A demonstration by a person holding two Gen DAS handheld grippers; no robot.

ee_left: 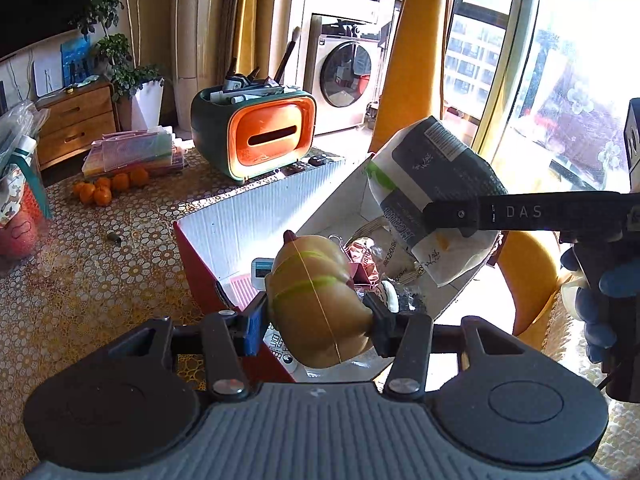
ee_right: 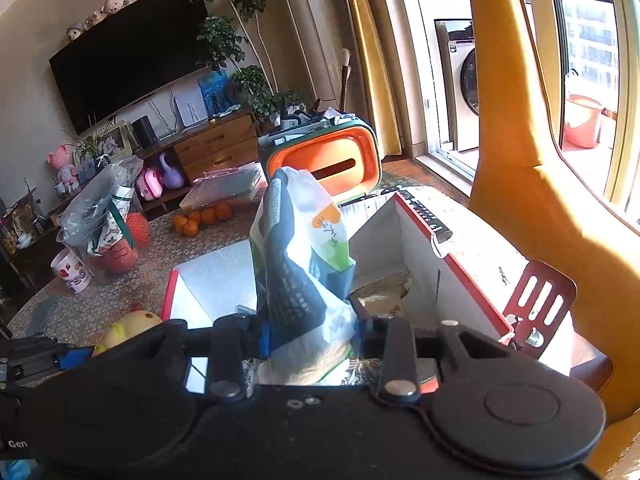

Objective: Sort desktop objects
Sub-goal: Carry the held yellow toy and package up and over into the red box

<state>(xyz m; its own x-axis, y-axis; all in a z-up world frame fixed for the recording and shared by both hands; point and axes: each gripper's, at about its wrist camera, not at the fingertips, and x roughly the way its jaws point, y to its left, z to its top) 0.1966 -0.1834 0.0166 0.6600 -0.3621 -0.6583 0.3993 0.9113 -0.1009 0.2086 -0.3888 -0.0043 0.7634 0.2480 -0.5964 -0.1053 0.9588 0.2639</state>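
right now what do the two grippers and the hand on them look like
Both the left gripper and right gripper are matte black with blue pads and silver pivot screws. The right one's finger reads "DAS" in white. The hand wears a dark blue glove.

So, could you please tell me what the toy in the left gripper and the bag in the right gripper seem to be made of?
Toy: probably soft rubber or vinyl, matte tan with green stripes; a moulding seam runs down it.
Bag: thin printed plastic film, slightly glossy; it creases and crumples where the pads pinch it.

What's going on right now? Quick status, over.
Left gripper shut on tan toy. Right gripper shut on snack bag. Both above open red box. Nothing blocking.
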